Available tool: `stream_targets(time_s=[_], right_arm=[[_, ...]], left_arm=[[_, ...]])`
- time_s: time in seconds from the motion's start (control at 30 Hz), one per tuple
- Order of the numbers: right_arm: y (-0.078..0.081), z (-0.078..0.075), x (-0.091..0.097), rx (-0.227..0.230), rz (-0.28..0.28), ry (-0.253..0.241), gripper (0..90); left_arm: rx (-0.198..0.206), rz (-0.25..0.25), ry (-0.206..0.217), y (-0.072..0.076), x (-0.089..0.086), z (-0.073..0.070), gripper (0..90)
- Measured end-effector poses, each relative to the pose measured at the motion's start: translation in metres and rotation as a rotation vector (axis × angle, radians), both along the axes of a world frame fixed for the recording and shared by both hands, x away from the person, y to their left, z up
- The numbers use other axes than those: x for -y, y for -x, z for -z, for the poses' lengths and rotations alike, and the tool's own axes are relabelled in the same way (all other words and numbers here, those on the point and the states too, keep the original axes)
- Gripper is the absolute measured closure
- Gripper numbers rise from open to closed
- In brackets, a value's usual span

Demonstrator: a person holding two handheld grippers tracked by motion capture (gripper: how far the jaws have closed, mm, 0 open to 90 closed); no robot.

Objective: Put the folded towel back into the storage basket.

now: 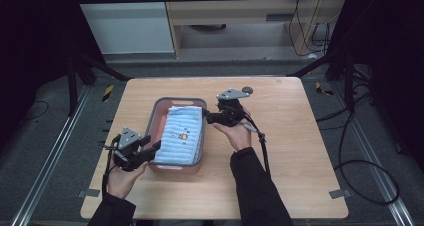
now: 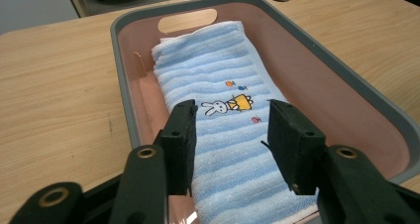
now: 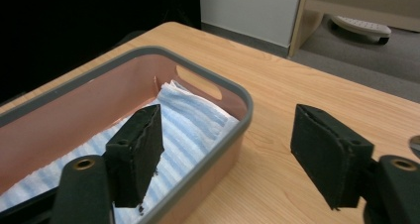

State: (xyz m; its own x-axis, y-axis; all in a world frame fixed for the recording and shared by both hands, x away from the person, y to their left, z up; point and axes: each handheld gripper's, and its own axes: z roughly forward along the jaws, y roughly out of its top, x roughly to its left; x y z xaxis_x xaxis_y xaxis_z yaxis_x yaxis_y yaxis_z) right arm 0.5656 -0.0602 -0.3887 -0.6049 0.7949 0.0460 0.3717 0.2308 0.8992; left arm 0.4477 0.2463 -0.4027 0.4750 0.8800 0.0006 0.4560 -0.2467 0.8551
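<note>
A folded light-blue striped towel (image 1: pixel 181 135) with a small rabbit picture lies flat inside a pink bin with a grey rim (image 1: pixel 155 114) at the table's middle. The left gripper (image 1: pixel 154 149) hovers at the bin's near left corner, jaws apart over the towel (image 2: pixel 225 115) with nothing pinched. In the left gripper view the pads (image 2: pixel 184 135) stand clear above the cloth. The right gripper (image 1: pixel 206 116) sits at the bin's right rim (image 3: pixel 233 125), open, one jaw over the towel (image 3: pixel 188 130) and the other over bare table.
The wooden table (image 1: pixel 290 136) has free surface right of the bin and in front of it. A small dark round disc (image 1: pixel 247 90) lies on the table behind the right gripper. Cables trail from both grippers toward the near edge.
</note>
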Motion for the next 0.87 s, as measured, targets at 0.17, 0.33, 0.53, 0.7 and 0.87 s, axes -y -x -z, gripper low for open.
stream_targets(time_s=[0.17,0.33,0.53,0.7,0.87], right_arm=[[0.015,-0.005,0.026,0.010,0.025,0.001,24.5],[0.025,-0.004,0.053,0.002,0.049,-0.025,22.6],[0.037,0.001,0.083,-0.006,0.080,-0.023,20.9],[0.051,0.009,0.106,-0.011,0.093,-0.021,19.7],[0.063,0.016,0.128,-0.019,0.116,-0.012,19.0]], left_arm=[[0.001,-0.008,0.009,0.000,-0.004,0.000,48.6],[0.018,-0.007,0.016,0.000,-0.010,-0.001,43.1],[0.027,-0.025,0.018,-0.001,-0.019,0.000,35.5],[0.024,-0.031,0.015,-0.002,-0.027,0.002,31.3],[0.020,-0.055,0.024,-0.001,-0.037,0.005,28.8]])
